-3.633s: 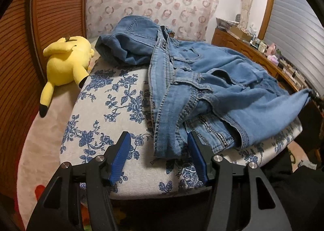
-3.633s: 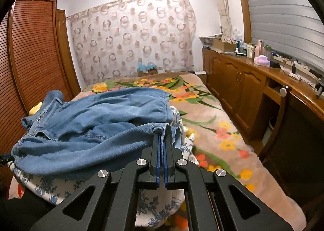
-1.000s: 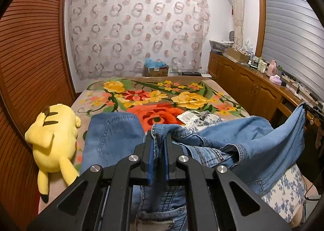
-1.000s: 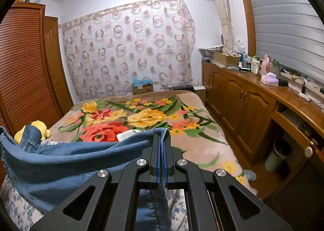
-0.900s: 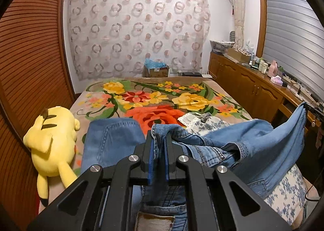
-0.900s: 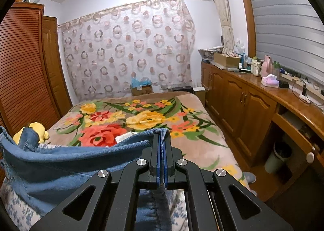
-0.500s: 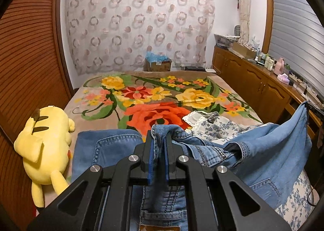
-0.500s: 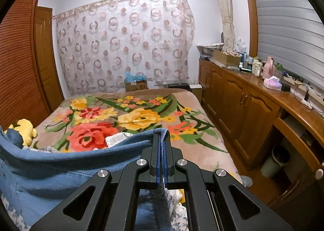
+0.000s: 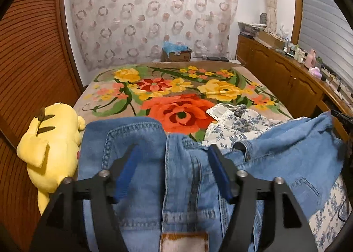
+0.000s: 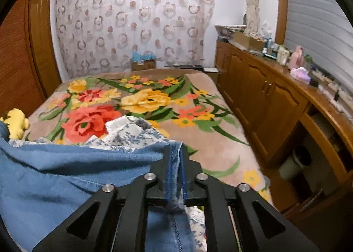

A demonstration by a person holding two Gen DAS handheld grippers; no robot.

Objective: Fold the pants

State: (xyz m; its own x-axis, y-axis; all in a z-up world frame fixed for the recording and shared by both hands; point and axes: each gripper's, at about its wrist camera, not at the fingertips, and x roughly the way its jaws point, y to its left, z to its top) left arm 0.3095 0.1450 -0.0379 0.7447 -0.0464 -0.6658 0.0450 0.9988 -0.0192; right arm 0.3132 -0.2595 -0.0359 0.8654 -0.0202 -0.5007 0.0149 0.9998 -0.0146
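Blue jeans (image 9: 141, 163) lie over a blue-flowered cushion (image 9: 238, 124) on the bed, waistband and brown leather patch (image 9: 184, 241) nearest me. My left gripper (image 9: 173, 147) hangs over the waistband, jaws opening wide. Denim lies under and between the blue pads (image 9: 130, 163), which do not press it. The far leg (image 9: 308, 152) stretches right, up to my right gripper. In the right wrist view the right gripper (image 10: 175, 148) has the leg's hem (image 10: 175, 163) between its pads. Its jaws are opening slightly, and the cloth still fills the gap.
A yellow plush toy (image 9: 48, 148) lies left of the jeans against the slatted wooden doors (image 9: 28, 64). The flowered blanket (image 9: 176, 88) stretches ahead to a cardboard box (image 9: 176, 53) by the curtain. Wooden cabinets (image 10: 264, 93) and a bin (image 10: 295, 163) line the right side.
My left gripper's jaws have sprung apart and let go of the waistband, which now lies flatter. Both grippers moved forward and a little down. The right pads have parted slightly.
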